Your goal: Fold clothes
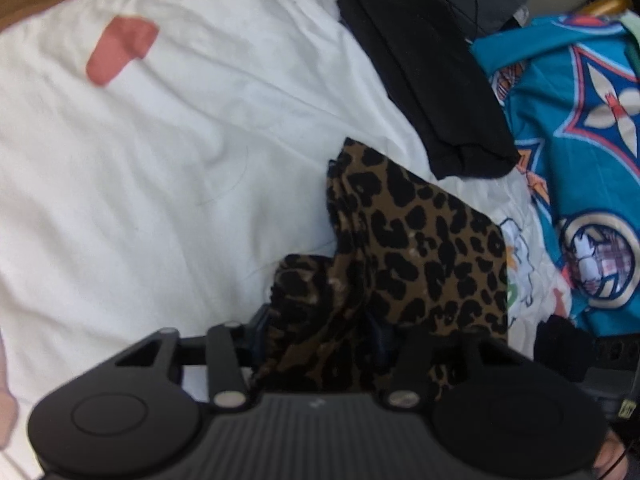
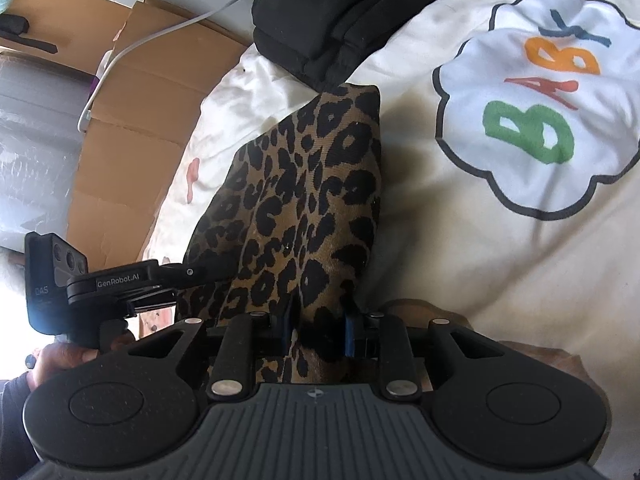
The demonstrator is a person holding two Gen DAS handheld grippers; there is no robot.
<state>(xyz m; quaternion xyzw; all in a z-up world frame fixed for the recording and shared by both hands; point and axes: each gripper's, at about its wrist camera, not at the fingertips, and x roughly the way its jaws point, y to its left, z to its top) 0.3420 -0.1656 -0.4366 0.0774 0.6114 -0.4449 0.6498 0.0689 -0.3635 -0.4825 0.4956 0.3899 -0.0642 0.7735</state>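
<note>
Left gripper [image 1: 320, 340] is closed on a bunched edge of the leopard cloth [image 1: 420, 240]; the fabric spills over the jaws, so how deep the bite goes cannot be told. The cloth runs toward 1 o'clock in the left wrist view, lying partly on the white bedding [image 1: 160, 160], its far corner just short of the black folded stack [image 1: 432, 88]. Right gripper [image 2: 316, 332] is also pinched on the cloth, jaws nearly together, a narrow fold between them; the cloth stretches toward 12 o'clock there, its tip touching or overlapping the black stack. Risks, as judged: a shallow pinch on bunched layers may drop one layer when lifted; uneven pull between the two grips would skew the fold; dragging toward 12 o'clock may disturb the black stack; the slack bedding may ride along.
</note>
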